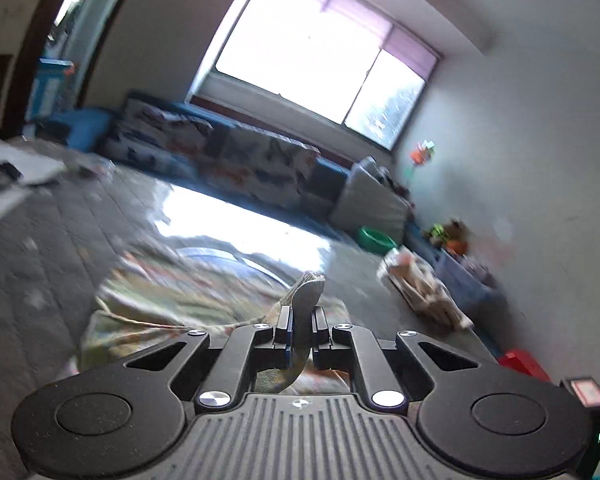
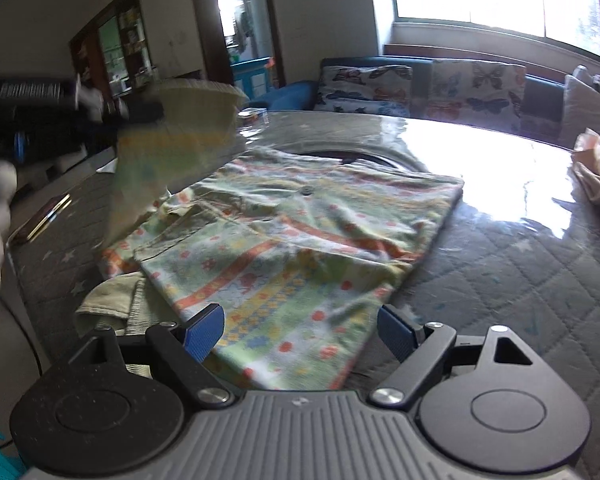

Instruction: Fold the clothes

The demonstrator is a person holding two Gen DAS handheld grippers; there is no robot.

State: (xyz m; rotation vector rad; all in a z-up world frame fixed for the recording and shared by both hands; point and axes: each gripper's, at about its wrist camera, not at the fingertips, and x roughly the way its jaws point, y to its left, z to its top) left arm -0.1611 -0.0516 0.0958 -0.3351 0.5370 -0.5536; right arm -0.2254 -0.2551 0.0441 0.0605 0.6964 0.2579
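- The left gripper (image 1: pixel 300 320) is pinched on a ribbed hem of the patterned garment (image 2: pixel 300 232), lifting that corner at 10 o'clock in the right wrist view.
- The right gripper (image 2: pixel 300 332) is spread wide above the near edge and holds nothing.
- The garment lies on the quilted table cover (image 2: pixel 520 272).
- Risk: the thin hem may slip out.
- Risk: with the near edge unpinned, the whole garment may drag and crease.

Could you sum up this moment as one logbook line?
left gripper: shut on shirt, lifting edge | right gripper: open above shirt | fold unfinished
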